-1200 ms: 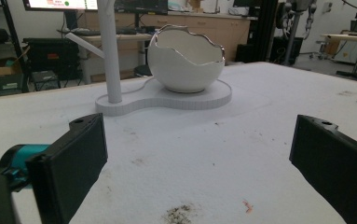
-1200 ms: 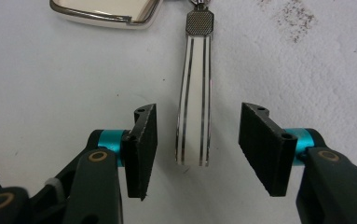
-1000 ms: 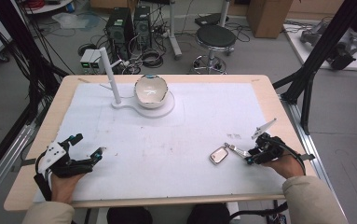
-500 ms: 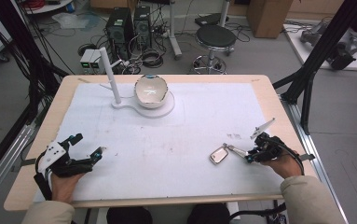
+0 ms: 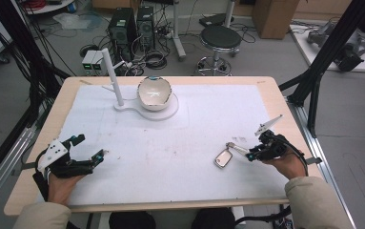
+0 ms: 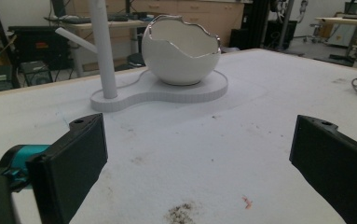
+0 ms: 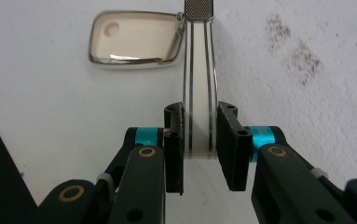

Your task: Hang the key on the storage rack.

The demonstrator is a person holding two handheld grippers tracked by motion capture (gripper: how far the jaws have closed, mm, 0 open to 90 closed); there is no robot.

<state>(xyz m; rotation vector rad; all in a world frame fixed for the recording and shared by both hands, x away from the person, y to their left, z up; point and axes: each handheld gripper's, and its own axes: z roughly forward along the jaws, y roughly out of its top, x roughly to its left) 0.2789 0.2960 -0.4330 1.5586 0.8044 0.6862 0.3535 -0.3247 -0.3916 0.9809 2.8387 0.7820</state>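
While the right gripper (image 7: 199, 140) sits at the table's right side, its jaws are pinched tight on a clear, flat strap-like handle (image 7: 198, 84), which runs out to a knurled metal clip joined to a shiny tan key-fob-looking tag (image 7: 135, 43). That tag lies flat on the white mat (image 5: 170, 138), just ahead of the jaws. No brand, label or lettering is readable on it, or anywhere else really.

The left gripper (image 5: 88, 148) rests near the front left corner, jaws spread wide with nothing between them. Well ahead of it there's a white cracked-eggshell-style bowl (image 6: 181, 51) sitting on a flat white base (image 6: 167, 91) with an upright white post (image 6: 102, 49) beside it. The mat has some dirty smudges.
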